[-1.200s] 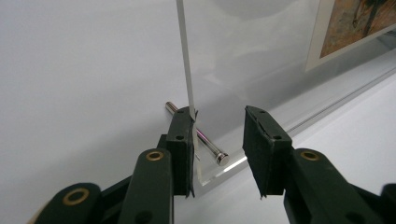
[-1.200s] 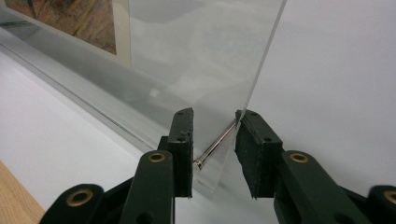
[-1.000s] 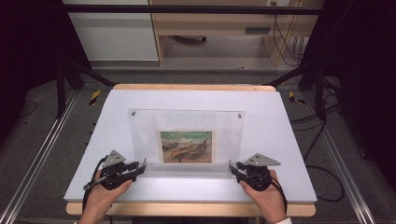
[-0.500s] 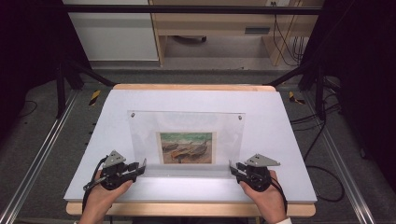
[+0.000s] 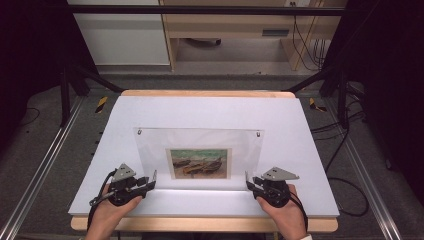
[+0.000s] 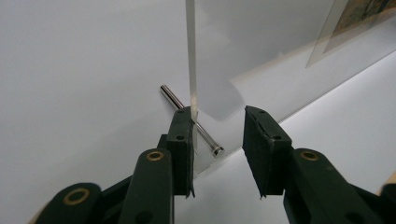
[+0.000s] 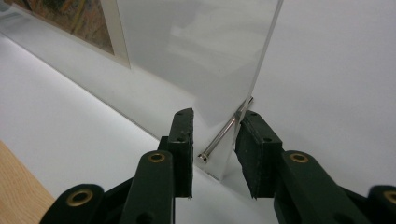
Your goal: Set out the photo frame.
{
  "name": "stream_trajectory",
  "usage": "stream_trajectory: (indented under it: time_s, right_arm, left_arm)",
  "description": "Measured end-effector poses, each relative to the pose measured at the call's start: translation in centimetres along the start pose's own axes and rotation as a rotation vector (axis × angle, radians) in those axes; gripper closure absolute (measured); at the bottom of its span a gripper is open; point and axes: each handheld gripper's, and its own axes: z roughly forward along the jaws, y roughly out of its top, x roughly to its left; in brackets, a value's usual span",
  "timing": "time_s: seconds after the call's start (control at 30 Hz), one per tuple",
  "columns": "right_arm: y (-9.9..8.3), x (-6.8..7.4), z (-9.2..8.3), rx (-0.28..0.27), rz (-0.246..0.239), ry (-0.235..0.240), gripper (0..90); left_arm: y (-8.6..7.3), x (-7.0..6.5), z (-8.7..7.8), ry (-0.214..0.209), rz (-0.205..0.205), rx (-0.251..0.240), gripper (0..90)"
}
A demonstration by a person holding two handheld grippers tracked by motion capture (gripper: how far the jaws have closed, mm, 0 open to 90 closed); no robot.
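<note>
A clear acrylic panel (image 5: 200,150) stands upright on the white table top (image 5: 210,112), with a small painted picture (image 5: 200,163) held in its middle. My left gripper (image 5: 152,181) is at the panel's lower left corner and my right gripper (image 5: 248,184) at its lower right corner. In the left gripper view the jaws (image 6: 217,135) are open around the panel's edge (image 6: 190,51) and a metal pin (image 6: 187,116) that passes through the corner. In the right gripper view the jaws (image 7: 215,135) stand open either side of the other corner's pin (image 7: 224,133) and panel (image 7: 205,46).
The white sheet lies on a wooden table (image 5: 200,224) whose front edge shows below my hands. Metal rails (image 5: 40,170) run along both sides. Cables (image 5: 345,150) trail on the floor at the right, and a wooden desk (image 5: 225,30) stands behind.
</note>
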Motion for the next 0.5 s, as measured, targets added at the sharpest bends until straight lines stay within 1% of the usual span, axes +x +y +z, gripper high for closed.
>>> stream_trajectory:
  time_s: [0.5]
  right_arm:
    - [-0.03, 0.04, -0.02, 0.002, 0.004, 0.002, 67.5]
  left_arm:
    - [-0.06, -0.03, 0.04, -0.001, 0.0, 0.004, 63.1]
